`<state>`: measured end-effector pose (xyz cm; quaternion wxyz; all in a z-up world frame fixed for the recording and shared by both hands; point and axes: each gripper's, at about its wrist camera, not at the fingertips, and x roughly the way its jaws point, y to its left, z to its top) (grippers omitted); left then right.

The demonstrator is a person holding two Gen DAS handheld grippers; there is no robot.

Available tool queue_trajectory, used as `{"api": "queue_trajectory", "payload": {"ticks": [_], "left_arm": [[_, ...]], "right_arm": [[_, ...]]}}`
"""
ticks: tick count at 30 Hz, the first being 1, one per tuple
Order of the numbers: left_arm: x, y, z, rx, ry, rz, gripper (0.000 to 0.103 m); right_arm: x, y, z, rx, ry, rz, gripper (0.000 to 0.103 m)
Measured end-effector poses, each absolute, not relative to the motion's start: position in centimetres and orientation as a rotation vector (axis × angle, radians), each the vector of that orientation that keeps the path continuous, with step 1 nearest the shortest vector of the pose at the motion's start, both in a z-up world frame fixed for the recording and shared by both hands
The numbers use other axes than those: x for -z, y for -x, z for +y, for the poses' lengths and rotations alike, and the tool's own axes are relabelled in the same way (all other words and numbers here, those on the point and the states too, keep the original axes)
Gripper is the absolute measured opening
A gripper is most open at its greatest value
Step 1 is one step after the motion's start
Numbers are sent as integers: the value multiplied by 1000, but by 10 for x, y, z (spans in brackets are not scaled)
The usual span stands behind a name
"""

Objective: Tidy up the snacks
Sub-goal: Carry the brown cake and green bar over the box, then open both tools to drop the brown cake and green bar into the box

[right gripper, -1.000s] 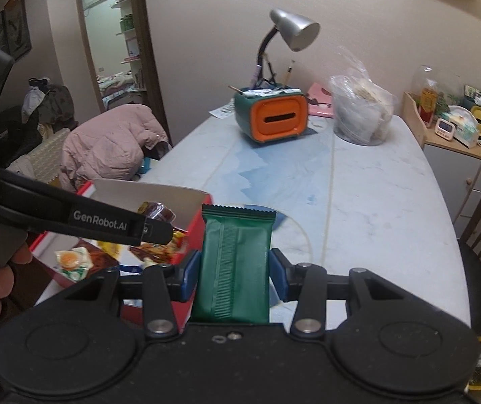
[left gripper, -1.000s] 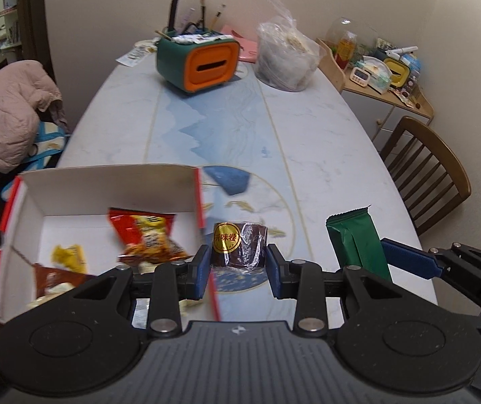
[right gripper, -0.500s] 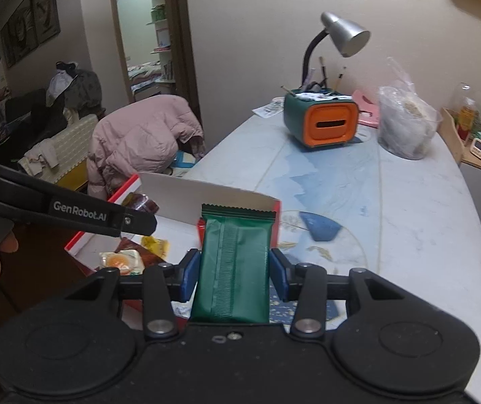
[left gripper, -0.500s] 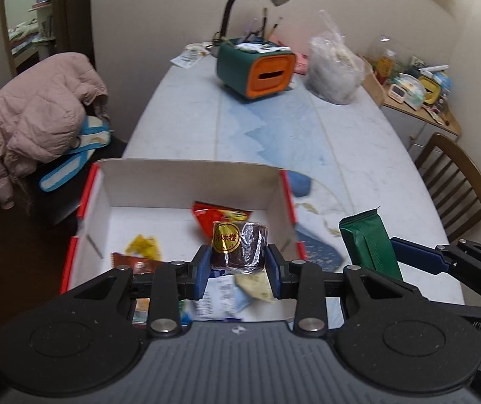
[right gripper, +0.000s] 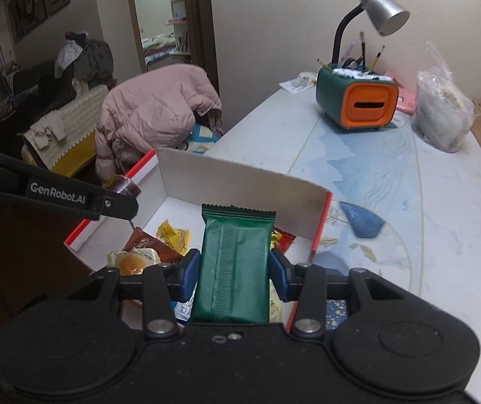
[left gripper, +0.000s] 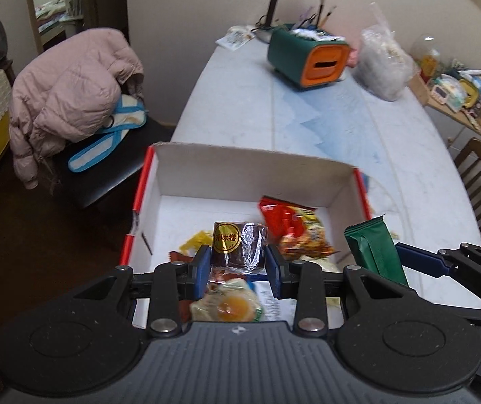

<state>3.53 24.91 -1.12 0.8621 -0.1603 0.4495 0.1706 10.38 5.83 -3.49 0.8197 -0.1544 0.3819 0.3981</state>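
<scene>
Tabletop box (left gripper: 250, 171) holds snacks; left gripper (left gripper: 238, 264) clamps roll (left gripper: 240, 244), right gripper (right gripper: 233, 269) green bar (right gripper: 233, 262).

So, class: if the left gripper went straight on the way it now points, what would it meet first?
Probably the snacks in the box: the left gripper, shut on a brown roll, points down into it, over an orange-centred packet. Depth is unclear.

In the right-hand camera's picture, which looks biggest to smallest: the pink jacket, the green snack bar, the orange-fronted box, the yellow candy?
1. Pink jacket
2. Green snack bar, though it sits right at the camera, so its size is exaggerated
3. Orange-fronted box, looking close to the bar; farther off, so probably bigger in reality
4. Yellow candy
</scene>
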Motion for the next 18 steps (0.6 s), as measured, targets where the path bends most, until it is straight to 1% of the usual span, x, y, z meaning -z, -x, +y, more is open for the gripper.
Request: {"api": "queue_trajectory", "payload": {"ticks": [9,18], "left_arm": [[52,-66,281,-397,340,1037,34],[83,-88,283,-394,306,1106,34]], "right_arm": [[65,-115,89,-821,395,862,42],[90,-127,99,-780,434,904,42]]}}
